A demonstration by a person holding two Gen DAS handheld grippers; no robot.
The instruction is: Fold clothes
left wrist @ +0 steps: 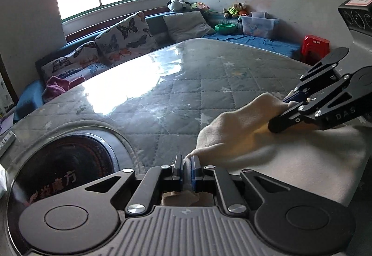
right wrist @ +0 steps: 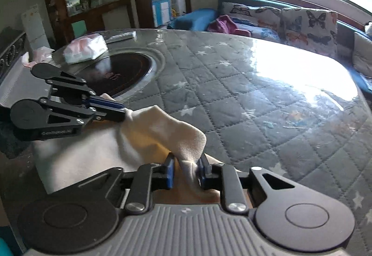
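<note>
Pinching cream cloth: left gripper, right gripper.

Cream cloth, grey star-quilted cover

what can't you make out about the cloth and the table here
- Cream cloth: its near part is cut off by the picture edge and the left gripper in the left wrist view, so the garment type is unclear.
- Cloth's near end, right wrist view: hidden behind the right gripper.
- Dark round inset in the table: its lettering is too blurred to read.
</note>
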